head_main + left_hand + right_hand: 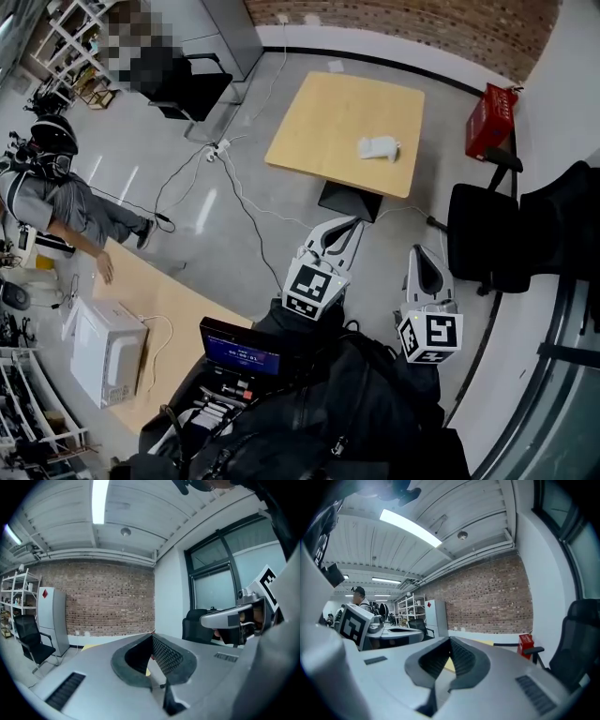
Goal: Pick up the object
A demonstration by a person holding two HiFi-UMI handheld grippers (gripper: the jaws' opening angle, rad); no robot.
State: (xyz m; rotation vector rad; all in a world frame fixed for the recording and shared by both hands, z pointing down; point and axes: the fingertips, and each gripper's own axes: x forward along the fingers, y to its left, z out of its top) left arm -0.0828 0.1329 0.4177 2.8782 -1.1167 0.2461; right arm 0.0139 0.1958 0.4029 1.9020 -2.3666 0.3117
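While standing on the near desk [173,298] at far left: white microwave [103,352]. Next, left gripper [345,228], jaws pressed together on nothing, raised over the floor. Beyond it, white object [378,147], lying on the square wooden table [319,122], well apart from both grippers. Right gripper [419,251] likewise closed and empty. Farthest right, red box [490,120].

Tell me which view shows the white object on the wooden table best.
The head view: the white object lies in full sight from above on the wooden table, near its right edge. Both gripper views catch only slivers of yellow tabletop beyond their fingers; the object itself does not show there.
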